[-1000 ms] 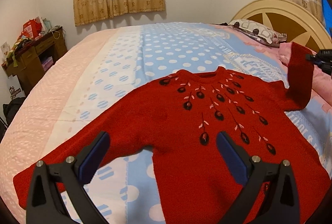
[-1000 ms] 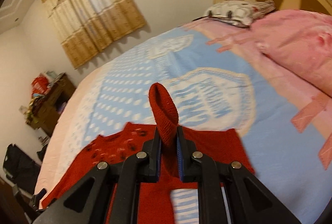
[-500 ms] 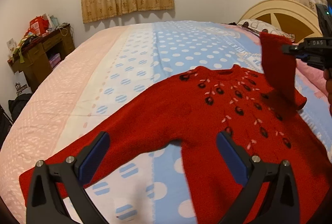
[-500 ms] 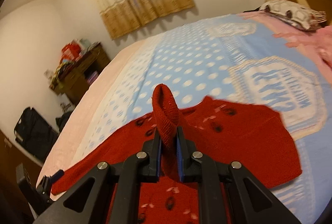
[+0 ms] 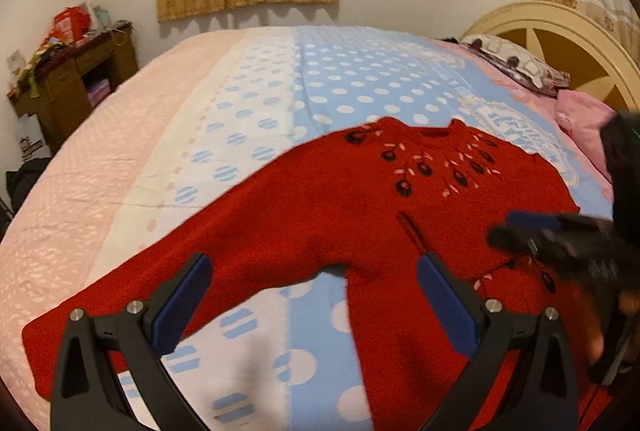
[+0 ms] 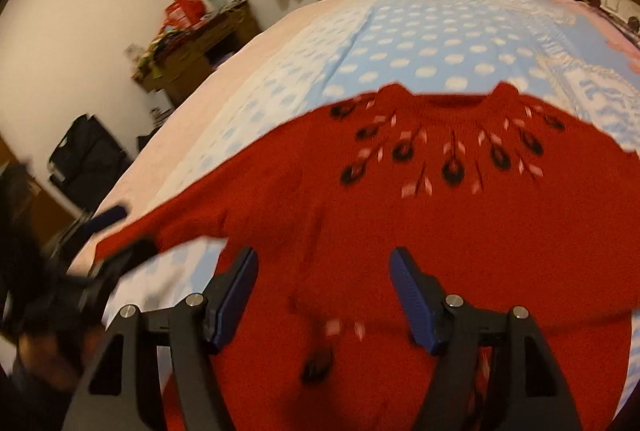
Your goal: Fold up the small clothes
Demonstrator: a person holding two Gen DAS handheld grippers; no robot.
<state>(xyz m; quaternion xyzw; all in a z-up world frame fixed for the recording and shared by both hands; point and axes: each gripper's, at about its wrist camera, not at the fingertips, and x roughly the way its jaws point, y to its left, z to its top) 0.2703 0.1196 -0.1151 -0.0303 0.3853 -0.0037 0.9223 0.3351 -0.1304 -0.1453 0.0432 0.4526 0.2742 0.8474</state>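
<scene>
Red knitted sweater (image 5: 340,215) is spread flat on polka-dot bedspread (image 5: 340,79); left gripper (image 5: 316,295) and right gripper (image 6: 324,291) are held apart, empty.

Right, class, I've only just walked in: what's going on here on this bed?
A person with a two-finger tool in each hand is folding a red knitted sweater spread face up on the bed. The right tool is open over the sweater's body, gripping nothing; one sleeve looks already folded across the front. The left tool is open too, above the other sleeve, which lies stretched out and not yet folded.
</scene>
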